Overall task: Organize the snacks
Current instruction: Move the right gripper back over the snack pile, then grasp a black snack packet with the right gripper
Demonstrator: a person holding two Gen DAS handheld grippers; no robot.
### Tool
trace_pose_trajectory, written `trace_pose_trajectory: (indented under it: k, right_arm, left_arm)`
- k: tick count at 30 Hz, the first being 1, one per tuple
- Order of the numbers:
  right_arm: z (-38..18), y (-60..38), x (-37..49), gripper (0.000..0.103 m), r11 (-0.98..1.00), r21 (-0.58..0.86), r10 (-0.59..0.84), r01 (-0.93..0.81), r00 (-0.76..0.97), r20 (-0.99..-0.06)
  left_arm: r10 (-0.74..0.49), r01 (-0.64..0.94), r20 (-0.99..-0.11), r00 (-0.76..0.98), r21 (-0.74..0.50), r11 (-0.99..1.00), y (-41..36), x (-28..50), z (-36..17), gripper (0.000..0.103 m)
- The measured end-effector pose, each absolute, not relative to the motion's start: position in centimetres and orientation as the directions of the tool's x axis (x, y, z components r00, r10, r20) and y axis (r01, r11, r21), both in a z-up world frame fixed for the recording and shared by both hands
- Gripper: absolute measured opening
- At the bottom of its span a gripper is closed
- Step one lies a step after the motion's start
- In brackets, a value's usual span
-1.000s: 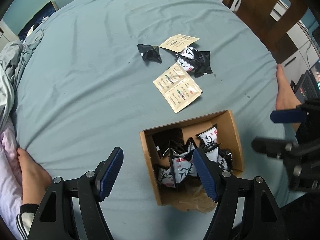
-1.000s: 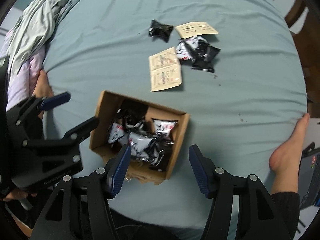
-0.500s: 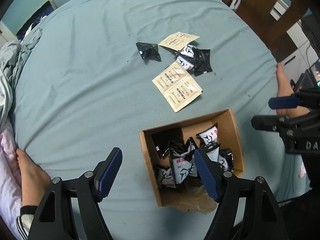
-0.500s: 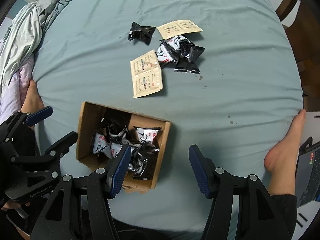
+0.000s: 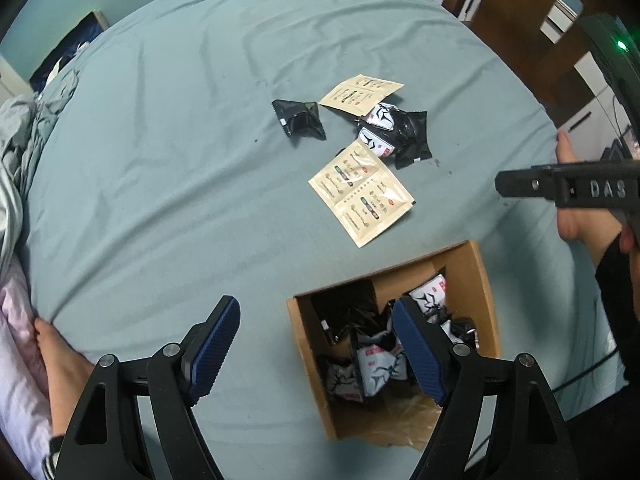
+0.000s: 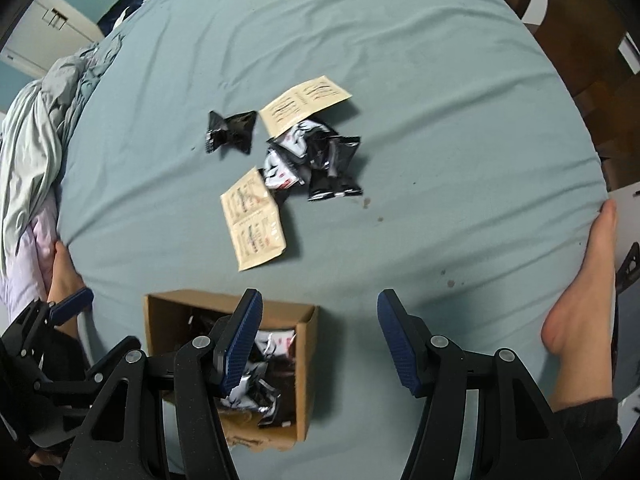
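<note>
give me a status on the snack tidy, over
Left claw opening, nothing in it; right claw open, empty. Box part filled; loose packets and sachets on the sheet. Nothing blocking.

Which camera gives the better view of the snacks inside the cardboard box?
The left wrist view: the box lies open below it, and the snacks show between wall and finger. In the right wrist view the box is low in frame, and a finger covers much of its contents.
</note>
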State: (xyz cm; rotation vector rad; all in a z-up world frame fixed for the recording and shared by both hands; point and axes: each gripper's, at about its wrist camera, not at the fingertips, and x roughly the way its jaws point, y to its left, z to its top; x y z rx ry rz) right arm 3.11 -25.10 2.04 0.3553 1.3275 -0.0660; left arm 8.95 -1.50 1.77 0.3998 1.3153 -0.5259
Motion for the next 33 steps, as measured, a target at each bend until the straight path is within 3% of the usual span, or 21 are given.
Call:
trace_pose_trajectory:
  k: [13, 21, 27, 33]
  right_arm:
    - [-2.0, -26.6, 5.5, 0.059, 0.953, 0.198, 0.153, 0.23, 0.199, -0.968]
    - [-6.7, -28.5, 7.3, 0.059, 0.941, 0.185, 0.145, 0.283, 0.154, -0.977]
    - [-8.5, -29.7, 9.1, 0.059, 0.909, 0.216, 0.152, 0.356, 0.199, -0.968]
    - [-9.5, -28.1, 12.0, 0.059, 0.911, 0.27, 0.198, 0.311, 0.245, -0.949]
  left_arm:
    - [-0.122, 0.516, -0.985, 0.125, -0.04, 0.855, -1.5, 10.4, -1.0, 0.08]
    - [-0.18, 0.482, -0.981, 0.066, -0.127, 0.867, -1.9, 11.0, -1.9, 0.08]
    - [-0.23, 0.456, -0.972, 0.039, -0.187, 0.87, -2.0, 11.7, -2.7, 0.08]
    - [-0.239, 0.416, -0.971, 0.021, -0.209, 0.885, -2.8, 12.6, -4.2, 0.08]
